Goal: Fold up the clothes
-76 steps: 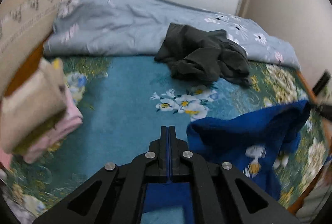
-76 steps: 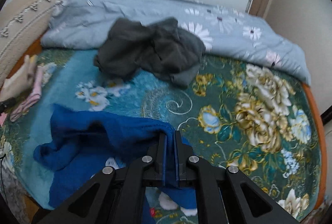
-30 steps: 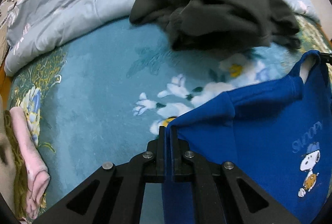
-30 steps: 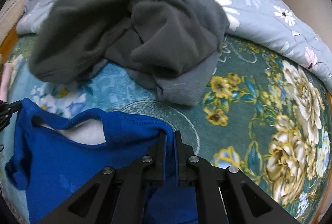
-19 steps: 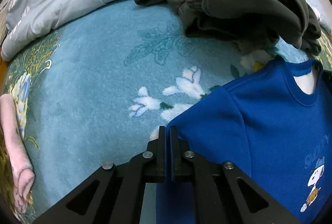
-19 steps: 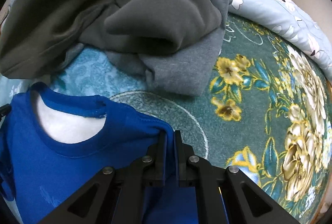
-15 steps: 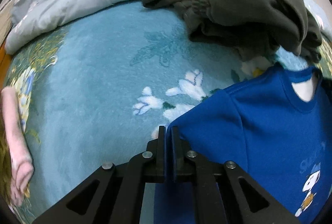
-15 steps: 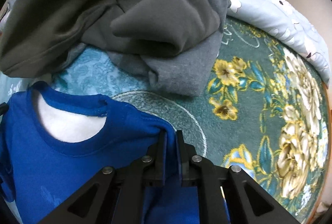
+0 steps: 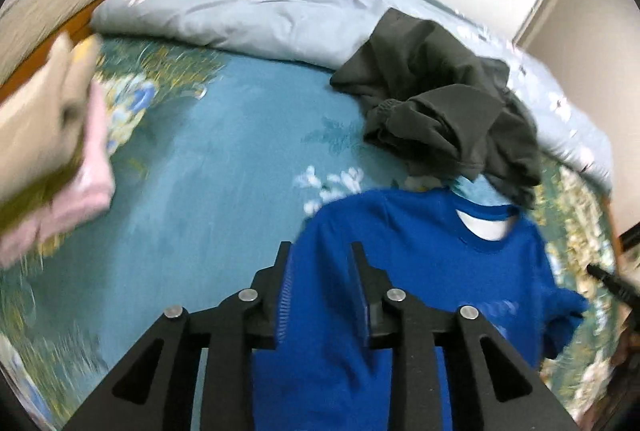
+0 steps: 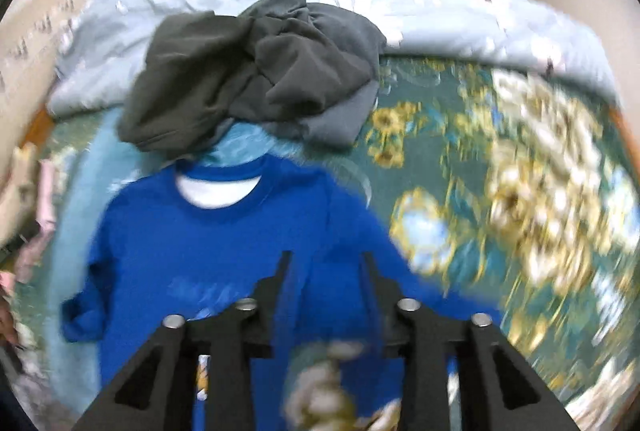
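Left gripper (image 9: 320, 267): black, two fingers standing apart, nothing clamped between them. It sits at the lower centre of the left wrist view, above the left shoulder of a royal-blue fleece sweatshirt with a round neck and pale lining (image 9: 408, 271).

Right gripper (image 10: 326, 273): black, fingers likewise spread, holding nothing. It sits at the lower centre of the right wrist view, over the sweatshirt's (image 10: 192, 243) other shoulder and sleeve.

The sweatshirt lies spread front-up on a bed covered by a teal blanket with yellow and white flowers (image 9: 208, 167). The neck opening points toward the top of both frames. A faint pale print runs across the chest; it is too blurred to read. In the left wrist view one sleeve bunches toward the lower right of the frame.

Just beyond the collar sits a crumpled heap of dark grey fleece clothing (image 9: 440, 111), upper right of centre in the left wrist view and upper centre (image 10: 256, 79) in the right wrist view. The heap's near edge looks to meet the collar.

Behind it a light grey-blue quilt with small flowers (image 9: 240, 3) runs along the top of the bed.

At the left edge of the left wrist view stands a stack of folded beige and pink garments (image 9: 52, 159), blurred.

Both views show motion blur, heaviest at the right of the right wrist view.
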